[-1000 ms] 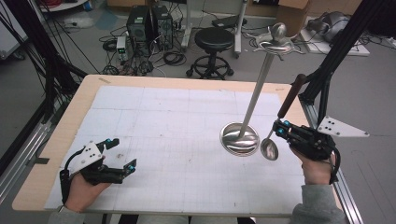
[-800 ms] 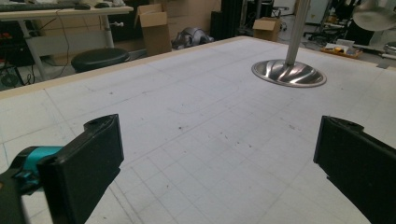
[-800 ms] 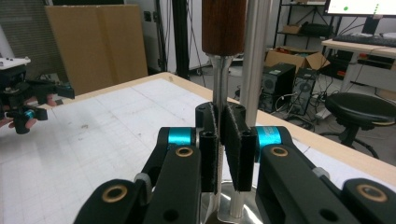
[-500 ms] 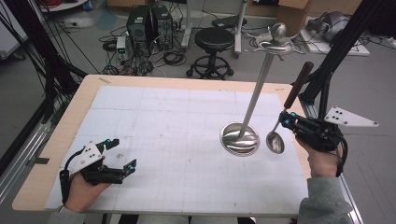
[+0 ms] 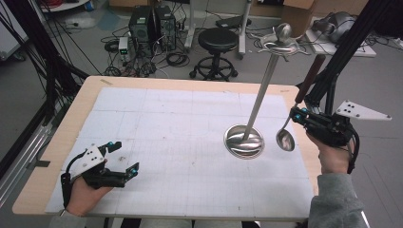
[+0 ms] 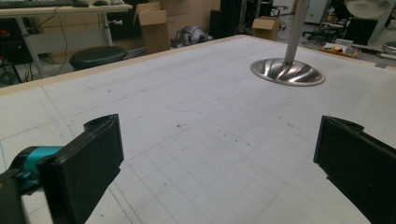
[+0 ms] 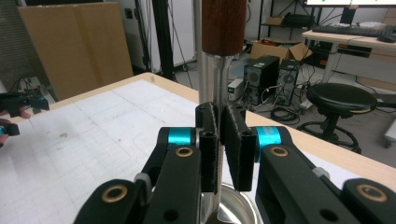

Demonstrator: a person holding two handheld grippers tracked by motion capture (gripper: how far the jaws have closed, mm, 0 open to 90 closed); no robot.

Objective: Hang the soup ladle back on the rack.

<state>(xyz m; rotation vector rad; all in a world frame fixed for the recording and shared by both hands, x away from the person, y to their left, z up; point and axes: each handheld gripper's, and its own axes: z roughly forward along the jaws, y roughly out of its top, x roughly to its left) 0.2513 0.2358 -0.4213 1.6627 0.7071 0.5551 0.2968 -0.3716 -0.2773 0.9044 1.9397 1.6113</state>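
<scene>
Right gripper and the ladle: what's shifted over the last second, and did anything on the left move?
The right gripper, shut on the ladle, has carried it away from the person and toward the table's right edge, lifting it; its bowl now hangs beside the stand's round base rather than nearer the front edge. The wooden handle still points up. The left gripper stayed open and resting in place; the stand did not move.

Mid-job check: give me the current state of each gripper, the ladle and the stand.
left gripper: open, empty, low over the mat.
right gripper: shut on the ladle's stem.
ladle: held off the table, bowl down, wooden handle up.
utensil stand: upright on its round base, nothing visibly hanging from its top hooks.
</scene>
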